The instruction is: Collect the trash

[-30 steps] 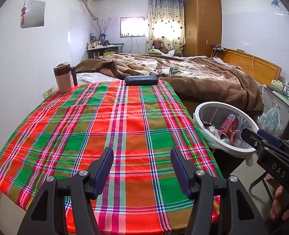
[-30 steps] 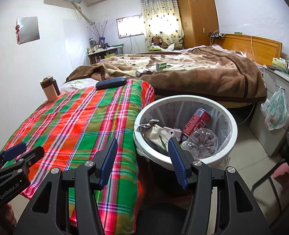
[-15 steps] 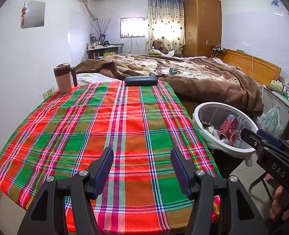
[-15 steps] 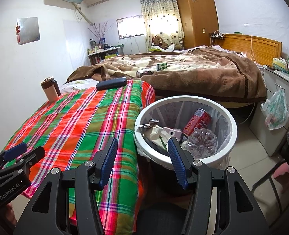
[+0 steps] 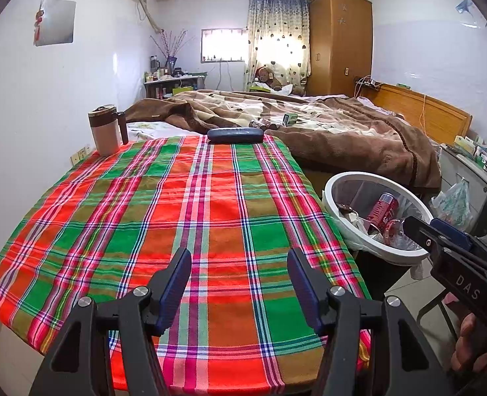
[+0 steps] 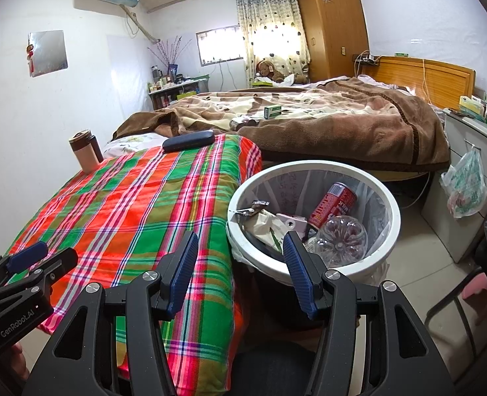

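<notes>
Change: we see nothing shift; both hands hold still since a second ago.
Left gripper [image 5: 238,283]: jaws apart, empty, over the plaid tablecloth [image 5: 164,211].
Right gripper [image 6: 240,272]: jaws apart, empty.
Trash: red can [image 6: 333,204] and clear plastic bottle [image 6: 340,237] lie in the white round bin [image 6: 391,211].
Meaning: collection looks finished.

Daylight via window [image 5: 223,45] + curtain [image 6: 269,38], blown out w/ glare. Room evenly bright, shadows soft. Both views sharp; strong fisheye bending, dark vignette at corners.
</notes>
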A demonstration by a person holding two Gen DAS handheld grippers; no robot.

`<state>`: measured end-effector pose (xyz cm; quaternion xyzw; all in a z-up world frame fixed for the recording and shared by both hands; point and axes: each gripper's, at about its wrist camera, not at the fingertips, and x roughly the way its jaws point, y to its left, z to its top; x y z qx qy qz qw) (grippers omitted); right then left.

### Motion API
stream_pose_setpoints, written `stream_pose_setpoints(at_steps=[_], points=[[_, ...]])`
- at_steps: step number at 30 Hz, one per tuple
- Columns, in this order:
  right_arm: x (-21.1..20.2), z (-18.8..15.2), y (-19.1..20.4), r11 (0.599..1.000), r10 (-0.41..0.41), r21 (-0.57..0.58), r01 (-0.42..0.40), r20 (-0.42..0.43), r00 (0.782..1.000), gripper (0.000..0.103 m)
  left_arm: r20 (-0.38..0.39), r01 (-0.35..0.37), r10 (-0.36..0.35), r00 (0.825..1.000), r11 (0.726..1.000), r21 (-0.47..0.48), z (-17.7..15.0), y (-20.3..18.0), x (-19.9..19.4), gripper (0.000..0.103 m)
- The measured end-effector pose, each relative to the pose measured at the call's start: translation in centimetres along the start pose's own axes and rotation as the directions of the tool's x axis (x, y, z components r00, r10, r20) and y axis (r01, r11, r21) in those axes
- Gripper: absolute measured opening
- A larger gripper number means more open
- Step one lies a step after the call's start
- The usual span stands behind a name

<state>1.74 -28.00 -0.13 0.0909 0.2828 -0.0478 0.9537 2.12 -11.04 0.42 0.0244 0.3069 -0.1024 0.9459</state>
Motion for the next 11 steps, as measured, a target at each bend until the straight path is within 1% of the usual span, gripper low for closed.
stream_pose_setpoints(at_steps=[11], points=[[0.03, -0.02, -0.05, 1.0, -0.001, 0.0, 0.001, 0.0, 1.0, 0.055, 0.003, -0.001, 0.001, 1.0, 1.0, 0.001, 0.04, -0.06, -0.04, 0.06]])
